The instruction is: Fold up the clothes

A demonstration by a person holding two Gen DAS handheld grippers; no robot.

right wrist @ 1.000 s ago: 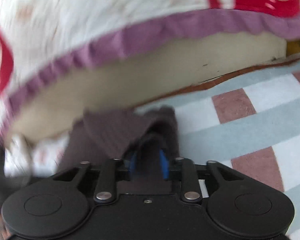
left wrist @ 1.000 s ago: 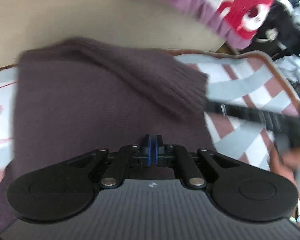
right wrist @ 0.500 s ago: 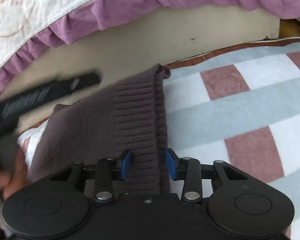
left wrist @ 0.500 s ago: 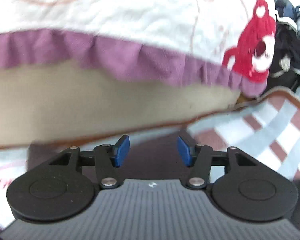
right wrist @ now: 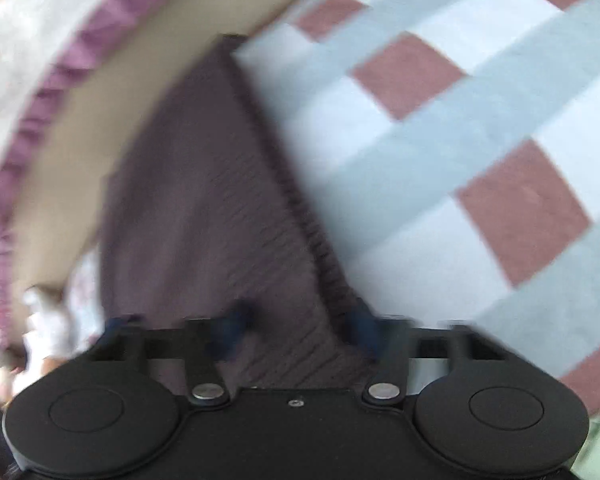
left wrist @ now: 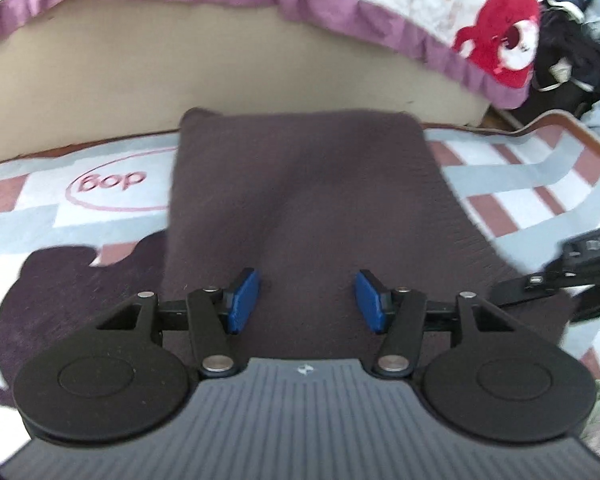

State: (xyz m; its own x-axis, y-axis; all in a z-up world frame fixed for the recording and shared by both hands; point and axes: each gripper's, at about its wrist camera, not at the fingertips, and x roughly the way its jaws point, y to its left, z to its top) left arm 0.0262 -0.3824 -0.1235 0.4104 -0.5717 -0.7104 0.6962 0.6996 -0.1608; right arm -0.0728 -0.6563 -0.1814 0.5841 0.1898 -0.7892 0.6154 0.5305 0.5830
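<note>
A dark brown knitted sweater point(left wrist: 300, 184) lies folded into a rectangle on the checked rug point(left wrist: 520, 176). My left gripper point(left wrist: 306, 300) hovers over its near part, open, its blue pads point(left wrist: 242, 300) wide apart with nothing gripped. At the right edge of that view, part of the other gripper point(left wrist: 560, 276) reaches the sweater's near right corner. In the blurred right wrist view, my right gripper point(right wrist: 298, 322) sits tilted over the sweater point(right wrist: 188, 200). Its jaws are closing, with the ribbed edge point(right wrist: 300, 208) lying between them and a gap still showing.
A bed with a beige base point(left wrist: 180, 64) and a white quilt with a purple frill point(left wrist: 340, 4) stands just behind the sweater. A heap of dark clothes point(left wrist: 572, 40) lies at the far right. The rug point(right wrist: 420, 160) extends to the right.
My left gripper let go of the sweater, opened and drew back; the sweater now lies flat and folded. My right gripper released its pinch, rolled to one side and shifted along the ribbed edge.
</note>
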